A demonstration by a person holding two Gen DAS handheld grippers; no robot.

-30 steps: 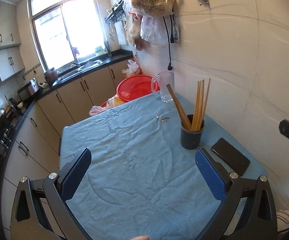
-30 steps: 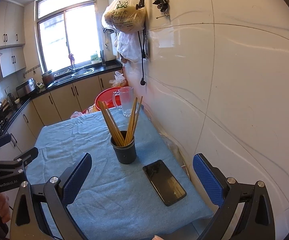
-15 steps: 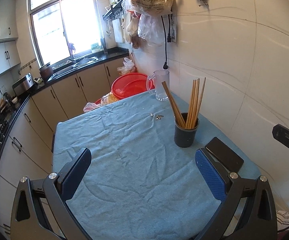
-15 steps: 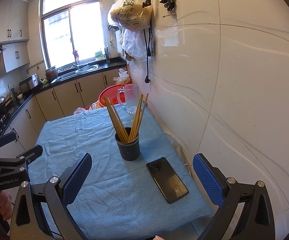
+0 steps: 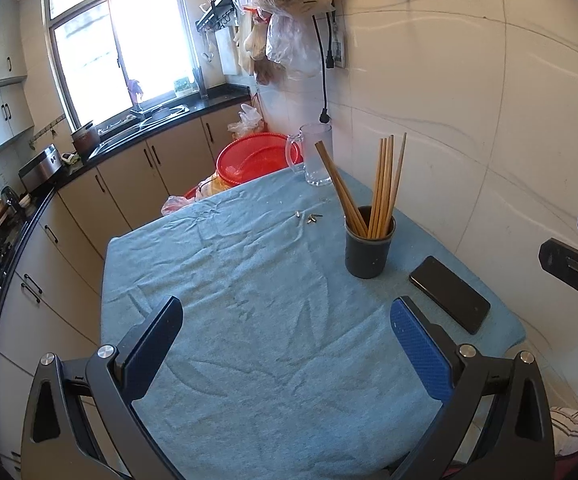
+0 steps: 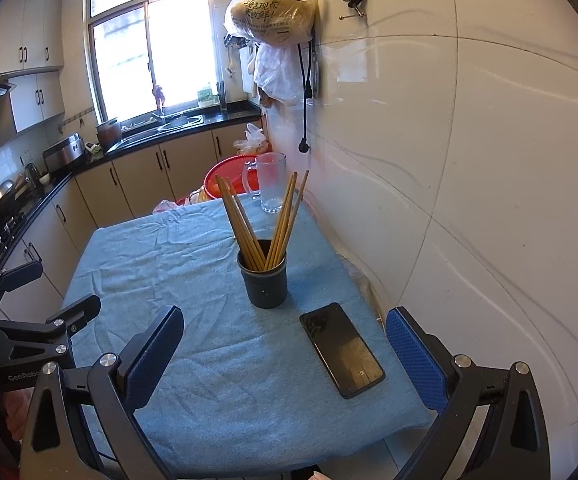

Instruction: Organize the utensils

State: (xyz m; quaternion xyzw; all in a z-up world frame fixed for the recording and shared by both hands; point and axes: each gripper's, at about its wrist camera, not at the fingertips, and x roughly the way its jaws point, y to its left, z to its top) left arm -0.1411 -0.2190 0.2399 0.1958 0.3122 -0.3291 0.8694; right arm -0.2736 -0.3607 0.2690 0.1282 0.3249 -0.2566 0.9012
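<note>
A dark round holder [image 5: 369,246] [image 6: 267,280] stands upright on the blue cloth, near the wall side of the table. Several wooden chopsticks [image 5: 385,184] [image 6: 249,226] lean inside it, fanned out to both sides. My left gripper [image 5: 285,340] hovers open above the near middle of the cloth, with nothing between its fingers. My right gripper [image 6: 283,354] is open too, held back from the holder, empty. Part of the right gripper shows at the right edge of the left wrist view.
A black phone [image 5: 449,294] [image 6: 341,350] lies flat on the cloth just before the holder. A clear glass mug [image 5: 317,156] [image 6: 269,188] stands at the far edge. A red basin [image 5: 253,156] sits beyond the table. A tiled wall borders the right side.
Both grippers have drawn back and risen a little, so the table and holder look smaller and farther off. Nothing on the table has moved.
</note>
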